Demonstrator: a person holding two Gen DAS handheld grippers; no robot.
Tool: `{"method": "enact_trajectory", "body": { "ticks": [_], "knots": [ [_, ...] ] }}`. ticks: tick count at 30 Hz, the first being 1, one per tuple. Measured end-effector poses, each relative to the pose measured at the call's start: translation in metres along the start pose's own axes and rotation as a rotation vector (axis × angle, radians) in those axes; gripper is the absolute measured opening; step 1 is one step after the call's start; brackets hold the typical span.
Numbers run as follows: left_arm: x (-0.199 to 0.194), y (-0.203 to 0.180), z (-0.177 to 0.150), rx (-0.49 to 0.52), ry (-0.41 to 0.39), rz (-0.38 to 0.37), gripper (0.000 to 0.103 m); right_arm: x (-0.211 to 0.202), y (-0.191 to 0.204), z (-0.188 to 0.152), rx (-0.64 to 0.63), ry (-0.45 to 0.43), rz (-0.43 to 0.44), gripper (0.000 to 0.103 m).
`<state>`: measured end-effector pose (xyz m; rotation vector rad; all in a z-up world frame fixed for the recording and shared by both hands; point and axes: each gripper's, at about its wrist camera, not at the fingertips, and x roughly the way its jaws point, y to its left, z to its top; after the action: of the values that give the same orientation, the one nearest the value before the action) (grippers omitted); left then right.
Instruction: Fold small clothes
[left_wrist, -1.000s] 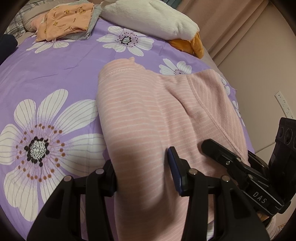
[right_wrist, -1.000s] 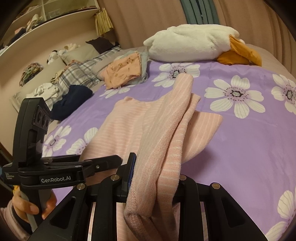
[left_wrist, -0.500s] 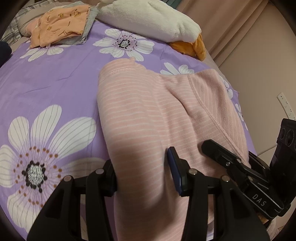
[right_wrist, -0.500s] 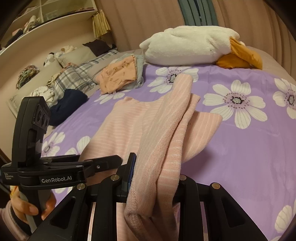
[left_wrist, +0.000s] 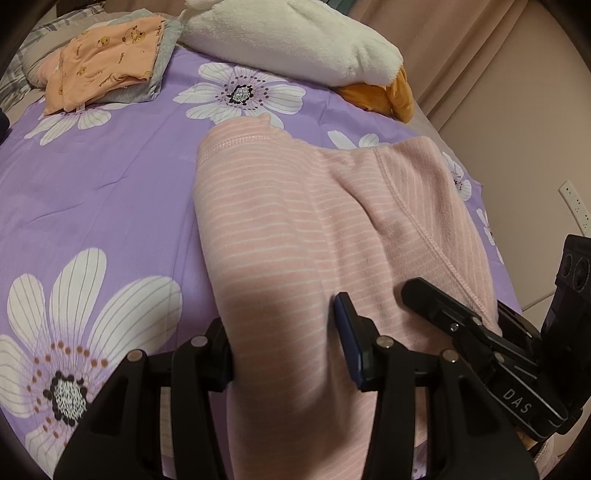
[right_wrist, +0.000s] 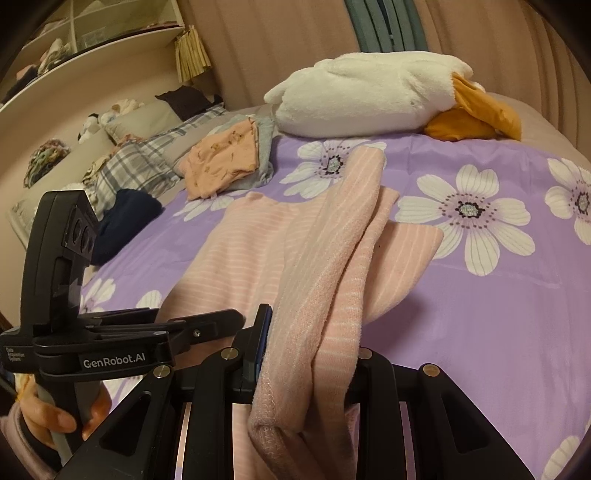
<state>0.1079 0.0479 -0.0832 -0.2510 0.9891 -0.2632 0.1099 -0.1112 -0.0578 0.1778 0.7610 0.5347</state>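
A pink garment with thin white stripes (left_wrist: 295, 229) lies on the purple flowered bedsheet (left_wrist: 92, 192). My left gripper (left_wrist: 284, 343) is shut on its near edge, with cloth bunched between the fingers. My right gripper (right_wrist: 306, 362) is shut on a folded part of the same garment (right_wrist: 332, 251), which is lifted and drapes away from the fingers. The right gripper also shows in the left wrist view (left_wrist: 472, 332) at the lower right. The left gripper shows in the right wrist view (right_wrist: 122, 350) at the lower left, with the person's hand on it.
A stack of folded orange and grey clothes (left_wrist: 107, 70) lies at the far left of the bed. A white plush toy with orange parts (left_wrist: 295, 40) lies at the far edge. A dark garment (right_wrist: 125, 218) and plaid pillows (right_wrist: 140, 162) are at the left.
Both grippers have moved a little forward over the bed with the garment held. The grip has not changed.
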Motion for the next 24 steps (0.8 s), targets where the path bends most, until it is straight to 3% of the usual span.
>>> {"method": "enact_trajectory", "body": {
  "ticks": [24],
  "knots": [
    [0.031,0.008,0.018,0.001,0.041,0.011,0.046,0.028,-0.020,0.007,0.015,0.029,-0.010,0.028]
  ]
}}
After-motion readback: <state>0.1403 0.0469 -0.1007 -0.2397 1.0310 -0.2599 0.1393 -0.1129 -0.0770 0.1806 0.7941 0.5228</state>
